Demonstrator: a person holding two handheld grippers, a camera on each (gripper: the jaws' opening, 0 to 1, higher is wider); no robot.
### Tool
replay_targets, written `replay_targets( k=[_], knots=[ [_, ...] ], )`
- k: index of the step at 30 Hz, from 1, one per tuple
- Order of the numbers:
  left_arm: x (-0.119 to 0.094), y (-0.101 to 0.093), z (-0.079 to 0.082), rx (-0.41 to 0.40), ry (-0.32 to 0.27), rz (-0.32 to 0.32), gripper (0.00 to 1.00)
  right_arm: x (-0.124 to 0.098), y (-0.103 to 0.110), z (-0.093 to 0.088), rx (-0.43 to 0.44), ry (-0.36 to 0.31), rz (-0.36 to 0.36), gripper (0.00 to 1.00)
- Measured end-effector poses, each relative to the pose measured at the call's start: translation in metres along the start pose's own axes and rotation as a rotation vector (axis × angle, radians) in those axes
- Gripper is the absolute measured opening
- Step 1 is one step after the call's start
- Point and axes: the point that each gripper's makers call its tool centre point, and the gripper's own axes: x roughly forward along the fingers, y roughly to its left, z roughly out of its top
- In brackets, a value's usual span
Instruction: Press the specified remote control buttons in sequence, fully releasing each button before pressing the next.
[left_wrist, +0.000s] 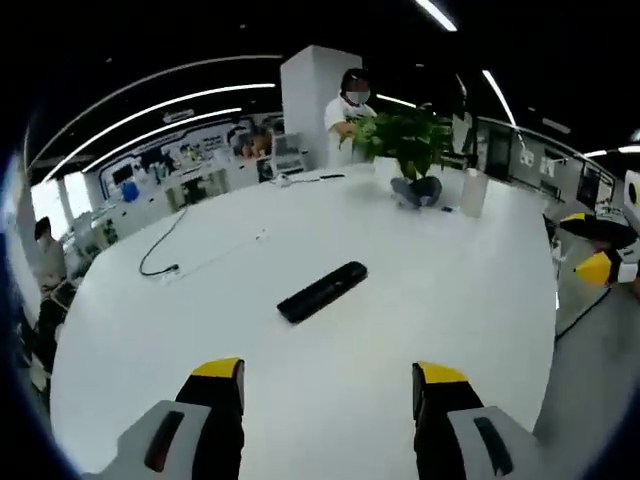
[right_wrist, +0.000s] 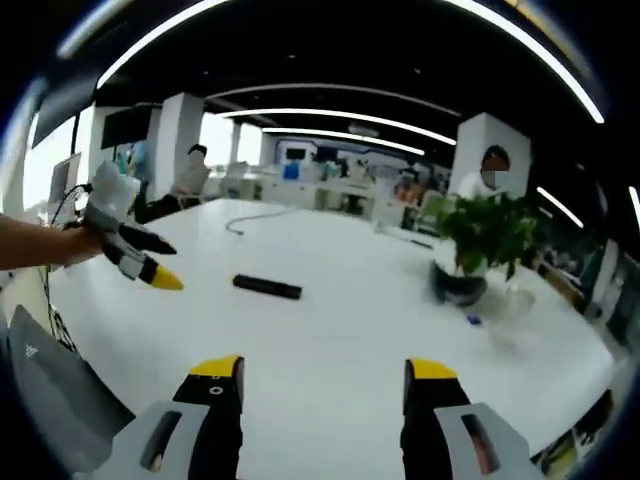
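Remote control (left_wrist: 322, 291): a black bar lying flat on the white table (left_wrist: 470, 300), untouched, well ahead of both grippers; also seen in the right gripper view (right_wrist: 267, 287).
Left gripper (left_wrist: 328, 385): jaws spread wide with nothing between them, held above the table, near its edge and short of the remote; it is seen from the side in the right gripper view (right_wrist: 150, 270), carried by a hand (right_wrist: 75, 243).
Right gripper (right_wrist: 322, 385): jaws parted and empty, held above the table, well apart from the remote.
Progress: no press is judged to be under way; no button is being touched.
Remaining: the approach to the remote and each press and release in the sequence.
Surroundings: a potted plant (left_wrist: 413, 150) and a black cable (left_wrist: 160, 248) are set farther back on the table.
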Motion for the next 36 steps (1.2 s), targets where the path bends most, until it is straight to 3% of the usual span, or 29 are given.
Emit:
replay_targets(
  k=[5, 10, 12, 14, 16, 17, 19, 21, 23, 27, 31, 36],
  knots=[
    [-0.045, -0.017, -0.002, -0.098, -0.08, 0.071, 0.74, -0.001, -0.009, 0.003, -0.013, -0.016, -0.036, 0.63],
    [-0.07, -0.036, -0.023, -0.23, -0.073, 0.071, 0.79, -0.001, -0.017, -0.003, -0.023, -0.001, -0.053, 0.63],
    [-0.076, -0.034, -0.03, -0.196, -0.095, 0.114, 0.8, -0.002, -0.021, -0.002, -0.018, -0.011, -0.061, 0.63],
    [-0.081, -0.028, -0.041, -0.145, -0.072, 0.165, 0.8, 0.0, -0.024, -0.007, 0.008, 0.0, -0.065, 0.63],
    [-0.079, -0.028, -0.054, -0.159, -0.031, 0.157, 0.82, 0.003, -0.024, -0.011, 0.042, 0.016, -0.052, 0.63],
    [-0.079, -0.03, -0.06, -0.182, -0.005, 0.15, 0.82, 0.003, -0.019, -0.007, 0.086, -0.006, -0.023, 0.64],
    [-0.082, -0.029, -0.064, -0.137, 0.0, 0.182, 0.83, 0.003, -0.019, -0.004, 0.129, -0.032, -0.013, 0.68],
    [-0.083, -0.025, -0.058, -0.082, -0.043, 0.222, 0.82, 0.004, -0.024, -0.01, 0.132, -0.005, -0.026, 0.7],
    [-0.081, -0.024, -0.056, -0.076, -0.036, 0.237, 0.82, 0.006, -0.025, -0.015, 0.139, 0.015, -0.029, 0.7],
    [-0.082, -0.03, -0.052, 0.022, -0.053, 0.256, 0.84, 0.004, -0.028, -0.01, 0.069, -0.008, -0.077, 0.78],
    [-0.082, -0.029, -0.048, 0.012, -0.082, 0.261, 0.99, 0.004, -0.029, -0.011, 0.071, -0.005, -0.086, 0.84],
    [-0.088, -0.023, -0.041, -0.003, -0.133, 0.287, 1.0, 0.005, -0.029, -0.012, 0.067, -0.001, -0.089, 0.85]
  ],
)
